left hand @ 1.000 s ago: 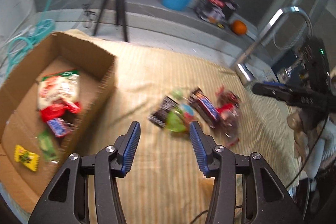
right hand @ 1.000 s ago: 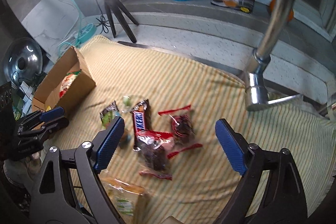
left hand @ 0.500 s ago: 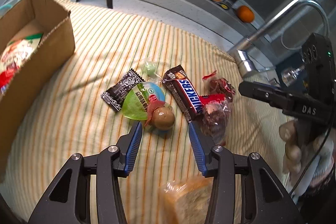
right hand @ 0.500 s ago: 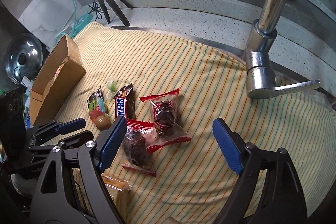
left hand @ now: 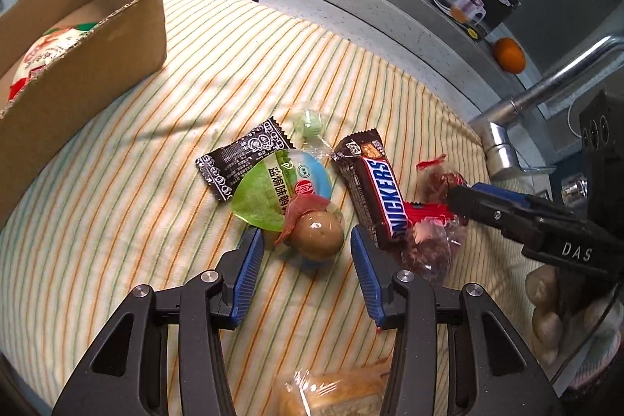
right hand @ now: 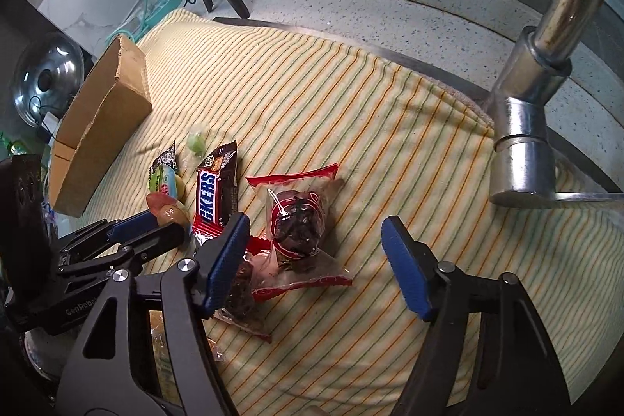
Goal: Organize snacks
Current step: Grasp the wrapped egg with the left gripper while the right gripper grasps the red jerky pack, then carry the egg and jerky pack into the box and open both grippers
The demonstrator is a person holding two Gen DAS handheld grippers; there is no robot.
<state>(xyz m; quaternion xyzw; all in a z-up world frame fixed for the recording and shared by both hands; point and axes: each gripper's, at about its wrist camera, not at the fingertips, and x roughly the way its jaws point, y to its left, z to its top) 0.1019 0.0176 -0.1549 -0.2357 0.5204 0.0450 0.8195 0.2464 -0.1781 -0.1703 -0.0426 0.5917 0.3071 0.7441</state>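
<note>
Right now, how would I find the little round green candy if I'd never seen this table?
Start at the cardboard box on the striped cloth, then look right to the pile of snacks. Behind the Snickers bar and the black patterned wrapper, on the far edge of the pile, sits the green candy. It is the only small pale-green ball in clear wrap.

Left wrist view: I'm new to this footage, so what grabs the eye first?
The Snickers bar in the snack cluster mid-cloth, beside the packed egg framed by the open left gripper. A cardboard box with snacks inside stands at the far left; the right gripper reaches in from the right, jaws closing.
</note>
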